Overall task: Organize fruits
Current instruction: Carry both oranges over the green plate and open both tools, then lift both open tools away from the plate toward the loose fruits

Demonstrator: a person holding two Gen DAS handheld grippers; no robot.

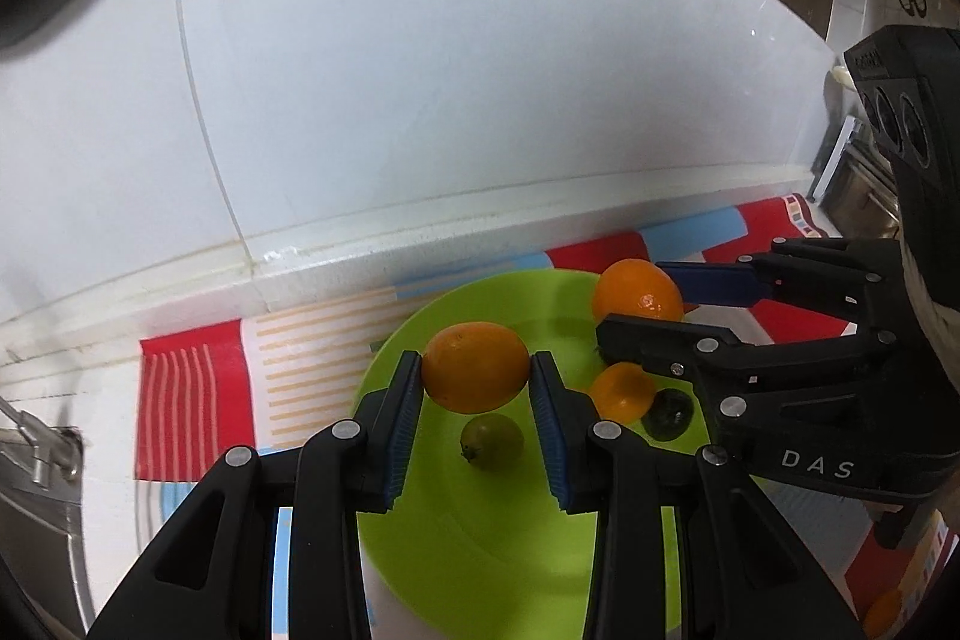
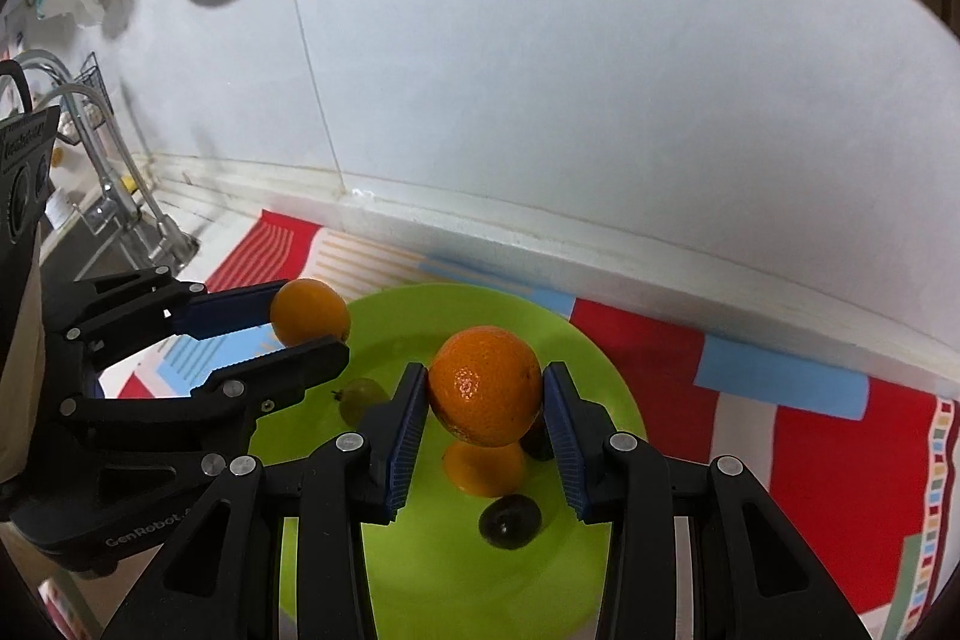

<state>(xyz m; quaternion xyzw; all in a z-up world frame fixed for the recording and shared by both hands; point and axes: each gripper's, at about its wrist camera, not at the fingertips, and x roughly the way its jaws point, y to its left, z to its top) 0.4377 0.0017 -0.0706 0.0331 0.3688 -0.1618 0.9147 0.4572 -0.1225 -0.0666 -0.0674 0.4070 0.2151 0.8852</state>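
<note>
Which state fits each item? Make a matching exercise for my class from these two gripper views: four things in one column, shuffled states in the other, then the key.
Things
1. left gripper
2. small green fruit
3. dark fruit
4. plate

States
A. lime green, resting on the striped cloth
B. lying loose on the plate, nearly black
C. shut on an orange
D. lying loose on the plate below the held orange

Pairs: 1-C, 2-D, 3-B, 4-A

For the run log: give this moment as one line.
left gripper: shut on orange | right gripper: shut on second orange | both above green plate | plate holds third orange, green fruit, dark fruit
</note>
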